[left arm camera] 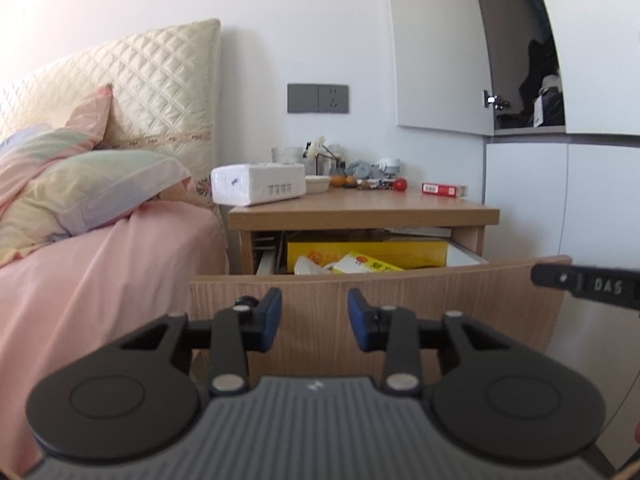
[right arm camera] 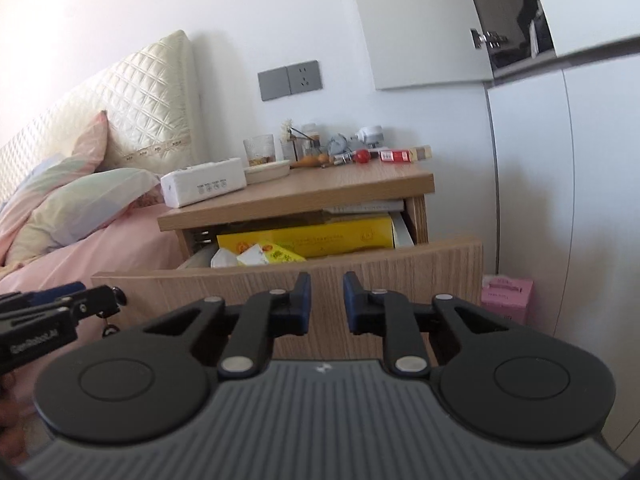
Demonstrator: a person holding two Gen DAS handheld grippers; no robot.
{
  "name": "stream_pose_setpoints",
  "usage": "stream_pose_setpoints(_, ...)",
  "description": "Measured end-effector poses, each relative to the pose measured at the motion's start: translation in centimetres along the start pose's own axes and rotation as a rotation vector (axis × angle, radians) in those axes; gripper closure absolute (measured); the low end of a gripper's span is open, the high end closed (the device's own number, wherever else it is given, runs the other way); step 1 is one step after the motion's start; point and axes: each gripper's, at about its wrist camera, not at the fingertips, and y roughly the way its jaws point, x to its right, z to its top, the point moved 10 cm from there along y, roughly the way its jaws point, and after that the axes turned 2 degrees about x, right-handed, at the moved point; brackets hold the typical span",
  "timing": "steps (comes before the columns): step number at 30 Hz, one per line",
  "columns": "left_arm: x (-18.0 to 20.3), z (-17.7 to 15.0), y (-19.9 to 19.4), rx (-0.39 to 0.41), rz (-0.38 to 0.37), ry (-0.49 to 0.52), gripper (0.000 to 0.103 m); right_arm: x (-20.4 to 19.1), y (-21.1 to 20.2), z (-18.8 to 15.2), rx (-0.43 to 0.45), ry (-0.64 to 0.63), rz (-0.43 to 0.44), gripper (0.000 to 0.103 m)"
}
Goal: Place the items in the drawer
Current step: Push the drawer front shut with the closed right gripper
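Right wrist view: the red box [right arm camera: 396, 155] is seen up and right of the empty, part-open right gripper [right arm camera: 327, 300], lying crosswise above the open drawer [right arm camera: 280, 280], nearer it than the equally empty left gripper [left arm camera: 314, 316].

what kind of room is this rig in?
Most likely a home bedroom: a bed with pillows against a quilted headboard, and beside it a cluttered wooden nightstand with its drawer pulled open.
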Motion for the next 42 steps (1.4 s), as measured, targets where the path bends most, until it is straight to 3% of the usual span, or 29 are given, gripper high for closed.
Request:
stream_pose_setpoints(6, 0.2, -1.0, 2.6, -0.066, 0.014, 0.0, 0.069, -0.1, 1.8, 0.0, -0.035, -0.027, -0.011, 0.084)
stream_pose_setpoints(11, 0.2, -1.0, 3.8, -0.071, 0.033, 0.02, 0.073, 0.2, 3.2, 0.0, -0.057, -0.018, -0.01, 0.084)
stream_pose_setpoints(16, 0.2, -1.3, 5.1, -0.105, 0.064, 0.057, 0.086, 0.8, 4.1, 0.2, -0.057, -0.008, -0.003, 0.085)
stream_pose_setpoints(29, 0.9, -1.3, 6.3, -0.107, 0.093, 0.102, 0.086, 2.4, 4.8, 1.3, -0.004, 0.045, -0.015, 0.085)
stream_pose_setpoints(36, 1.0, -1.4, 6.9, -0.105, 0.092, 0.083, 0.085, 2.3, 4.5, -0.6, -0.069, 0.055, -0.004, 0.085)
stream_pose_setpoints(42, 1.2, -1.4, 7.6, -0.1, 0.09, 0.071, 0.086, 2.2, 5.6, -0.3, -0.049, 0.058, -0.012, 0.085)
